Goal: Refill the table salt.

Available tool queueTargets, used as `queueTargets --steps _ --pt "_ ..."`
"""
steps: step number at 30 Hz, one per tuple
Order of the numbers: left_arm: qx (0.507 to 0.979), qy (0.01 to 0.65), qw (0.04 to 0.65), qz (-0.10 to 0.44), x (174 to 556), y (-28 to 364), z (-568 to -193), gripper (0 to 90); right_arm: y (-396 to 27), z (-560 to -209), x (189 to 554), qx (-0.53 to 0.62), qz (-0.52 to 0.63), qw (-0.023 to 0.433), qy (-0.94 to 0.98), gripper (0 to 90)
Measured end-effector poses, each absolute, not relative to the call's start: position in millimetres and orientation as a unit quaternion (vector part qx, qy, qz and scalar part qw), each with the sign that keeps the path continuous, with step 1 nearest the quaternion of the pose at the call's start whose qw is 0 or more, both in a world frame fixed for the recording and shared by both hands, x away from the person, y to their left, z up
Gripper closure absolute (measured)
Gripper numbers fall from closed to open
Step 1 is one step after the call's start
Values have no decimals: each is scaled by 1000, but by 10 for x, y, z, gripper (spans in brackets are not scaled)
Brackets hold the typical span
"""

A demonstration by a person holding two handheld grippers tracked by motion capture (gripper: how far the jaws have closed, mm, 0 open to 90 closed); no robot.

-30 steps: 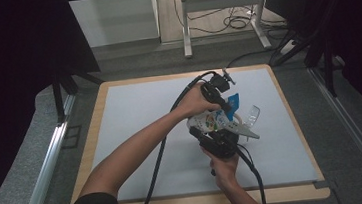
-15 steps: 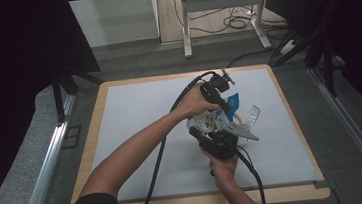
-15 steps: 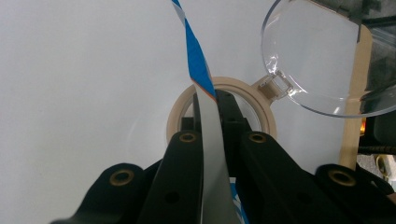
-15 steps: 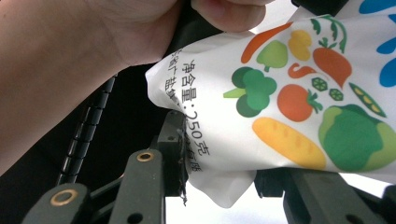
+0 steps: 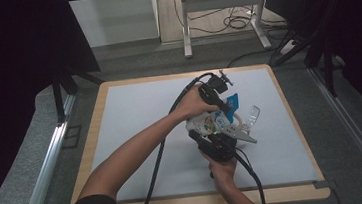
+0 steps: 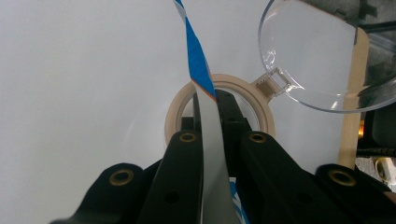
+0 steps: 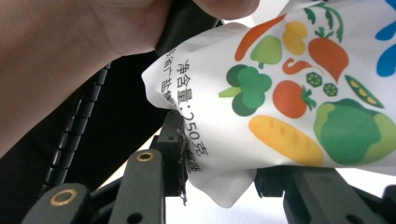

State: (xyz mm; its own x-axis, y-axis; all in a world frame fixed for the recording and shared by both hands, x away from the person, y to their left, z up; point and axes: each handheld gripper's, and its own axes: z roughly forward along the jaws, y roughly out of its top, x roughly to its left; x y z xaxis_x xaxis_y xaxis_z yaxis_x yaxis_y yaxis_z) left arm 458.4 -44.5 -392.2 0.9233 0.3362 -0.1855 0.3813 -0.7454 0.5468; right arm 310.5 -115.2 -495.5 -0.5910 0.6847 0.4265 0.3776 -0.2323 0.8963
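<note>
In the high view, the person is working near the middle of the white table [image 5: 135, 116]. The left gripper [image 5: 222, 107] is reaching in from the left and pinching the blue-and-white top edge of a printed pouch [image 5: 210, 123]. The right gripper [image 5: 212, 140] is coming up from the near edge and gripping the lower end of the same pouch. Just to the right of the pouch a clear plastic lid [image 5: 250, 118] and a roll of beige tape [image 5: 236, 123] are lying on the table. Set against the frames from a second and half a second ago, nothing is differing: both hands, the pouch, the lid and the tape are sitting where they sat.

In the left gripper view, the jaws are squeezing almost fully together on the thin edge of the pouch [image 6: 205, 116], which is standing up between them. Beyond it the roll of tape [image 6: 219, 84] is lying flat, and the clear lid [image 6: 313, 51] is touching the roll's rim at the upper right.

In the right gripper view, the jaws are standing part-way closed, clamping the pouch [image 7: 280, 102] at its bottom corner. Printed vegetables are facing the camera, and the person's left hand [image 7: 70, 56] is looming at the upper left.
</note>
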Motion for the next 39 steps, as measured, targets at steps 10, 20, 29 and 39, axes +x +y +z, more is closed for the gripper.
queueTargets --steps 10,20,29,39 --pt "930 196 309 -43 4561 -383 -3956 894 -1139 -5063 3087 438 636 123 624 616" --pt "925 198 321 -47 4523 -341 -3961 893 -1160 -5133 3075 439 623 121 637 606" --pt "924 195 326 -47 4490 -265 -3950 893 -1185 -5191 3066 445 599 118 655 591" --pt "921 199 333 -47 4452 -188 -3961 892 -1217 -5239 3085 454 561 114 683 569"
